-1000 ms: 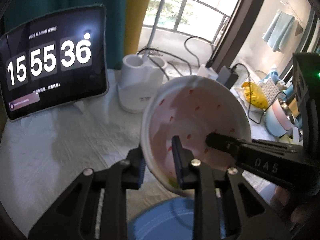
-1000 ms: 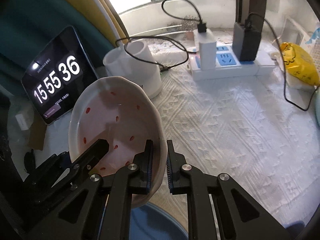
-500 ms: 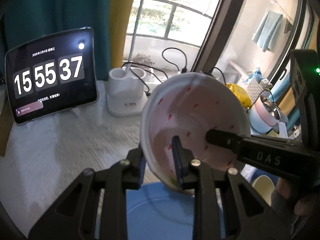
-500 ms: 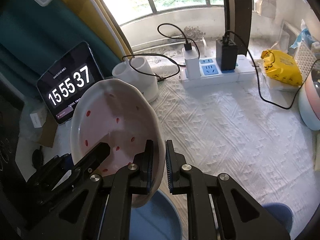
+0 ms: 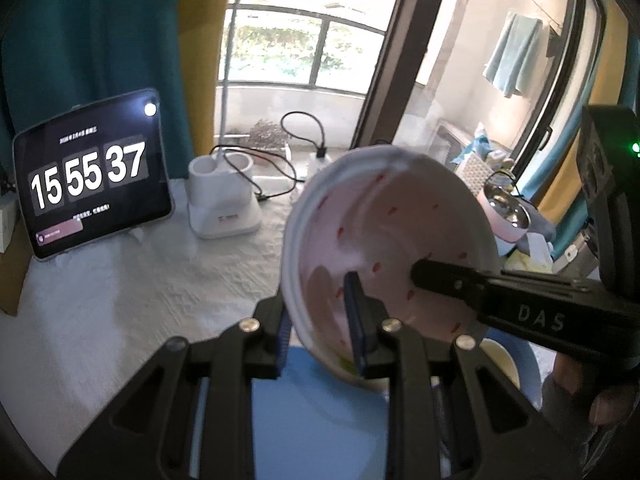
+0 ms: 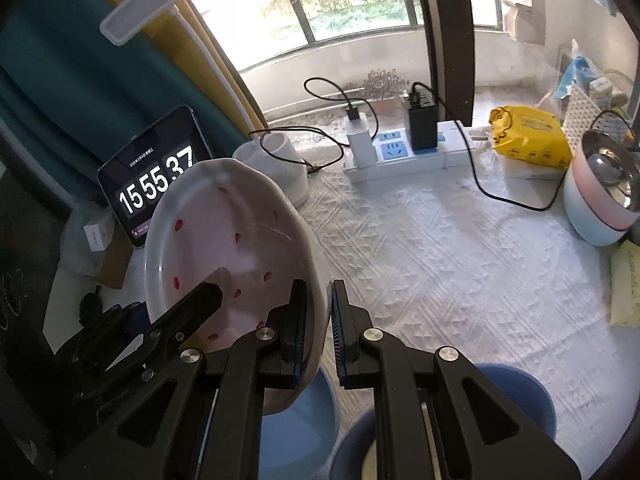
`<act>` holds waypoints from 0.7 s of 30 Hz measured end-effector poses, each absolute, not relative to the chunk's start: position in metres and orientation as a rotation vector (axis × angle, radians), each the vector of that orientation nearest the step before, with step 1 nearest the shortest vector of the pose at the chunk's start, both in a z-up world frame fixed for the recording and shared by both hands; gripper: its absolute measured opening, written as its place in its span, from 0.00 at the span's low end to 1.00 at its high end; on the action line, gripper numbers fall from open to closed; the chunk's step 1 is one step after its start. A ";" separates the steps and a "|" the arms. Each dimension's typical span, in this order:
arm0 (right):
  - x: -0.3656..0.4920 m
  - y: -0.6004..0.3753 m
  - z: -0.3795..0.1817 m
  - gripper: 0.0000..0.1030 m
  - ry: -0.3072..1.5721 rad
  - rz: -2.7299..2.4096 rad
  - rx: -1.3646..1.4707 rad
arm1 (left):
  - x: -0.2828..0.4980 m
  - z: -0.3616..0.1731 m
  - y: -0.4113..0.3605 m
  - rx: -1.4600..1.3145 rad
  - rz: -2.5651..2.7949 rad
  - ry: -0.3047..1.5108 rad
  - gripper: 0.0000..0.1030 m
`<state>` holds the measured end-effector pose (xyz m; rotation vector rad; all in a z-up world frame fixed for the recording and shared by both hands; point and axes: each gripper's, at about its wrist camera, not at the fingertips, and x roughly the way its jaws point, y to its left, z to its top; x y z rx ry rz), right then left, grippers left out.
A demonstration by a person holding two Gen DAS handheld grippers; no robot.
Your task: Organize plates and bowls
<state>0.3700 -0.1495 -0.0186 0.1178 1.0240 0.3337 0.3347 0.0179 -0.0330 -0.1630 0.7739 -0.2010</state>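
A white bowl with red specks is held tilted in the air by both grippers. My left gripper is shut on its near rim. My right gripper is shut on the opposite rim; the bowl also shows in the right wrist view. The right gripper's finger crosses the bowl's inside in the left wrist view. Under the bowl lies a light blue plate, also seen in the right wrist view. A dark blue bowl with a yellowish inside stands to its right.
A tablet clock leans at the back left. A white lamp base with cables stands behind the bowl. A power strip, a yellow pack and a pink-and-blue steel bowl sit at the back right on the white cloth.
Both grippers have lifted the speckled bowl higher and back from the table. More of the blue plate and the dark blue bowl shows below. The grip has not changed.
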 end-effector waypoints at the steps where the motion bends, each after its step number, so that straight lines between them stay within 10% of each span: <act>1: 0.368 -0.152 -0.017 0.13 1.022 0.333 0.120 | 0.333 -0.031 0.014 -0.157 -0.204 0.774 0.24; 21: 0.333 -0.207 0.006 0.13 0.970 0.318 0.172 | 0.309 -0.015 -0.038 -0.101 -0.264 0.766 0.24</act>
